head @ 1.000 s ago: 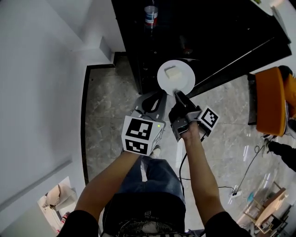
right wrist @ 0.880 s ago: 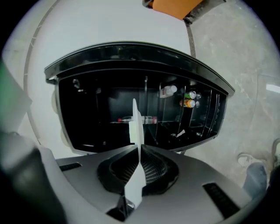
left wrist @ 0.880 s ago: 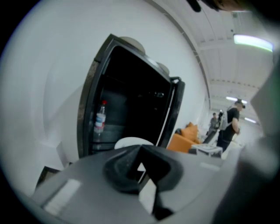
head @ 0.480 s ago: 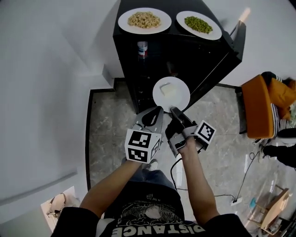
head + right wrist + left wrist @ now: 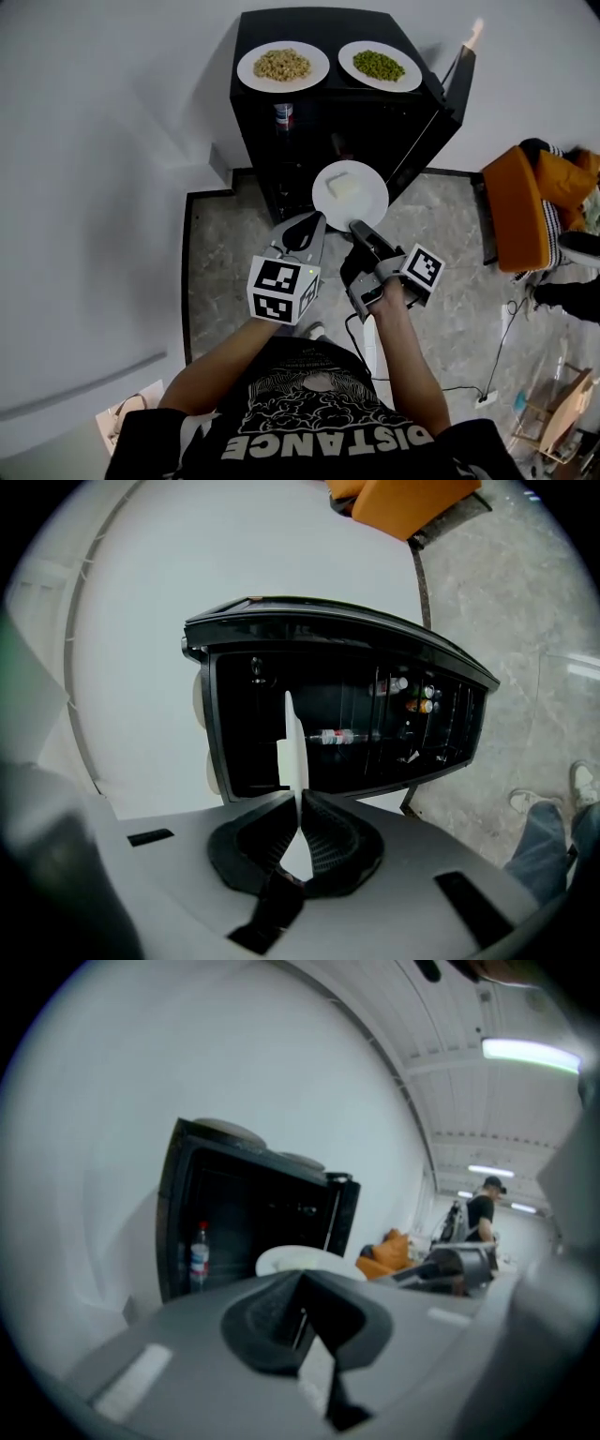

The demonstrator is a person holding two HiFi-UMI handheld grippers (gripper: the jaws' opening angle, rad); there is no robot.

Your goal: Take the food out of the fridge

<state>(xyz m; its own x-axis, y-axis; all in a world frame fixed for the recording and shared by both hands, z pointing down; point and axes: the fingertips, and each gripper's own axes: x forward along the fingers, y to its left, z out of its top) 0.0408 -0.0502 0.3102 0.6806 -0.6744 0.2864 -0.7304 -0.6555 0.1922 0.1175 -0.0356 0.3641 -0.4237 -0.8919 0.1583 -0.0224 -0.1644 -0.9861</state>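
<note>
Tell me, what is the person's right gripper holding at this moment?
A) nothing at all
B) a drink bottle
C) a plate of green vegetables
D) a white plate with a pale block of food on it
D: the right gripper has its jaws shut on the rim of the white plate carrying the pale block, while the bottle stands inside the fridge and the green plate sits on top of it.

Bright, even light fills the head view: the wall (image 5: 94,187) is flat and nearly shadowless, the plate (image 5: 372,202) almost blown out, the fridge (image 5: 319,141) interior near black. In the left gripper view, ceiling strip lights (image 5: 530,1052) glare at one o'clock and the foreground blurs. Both gripper views bow outward, with black rims.
</note>
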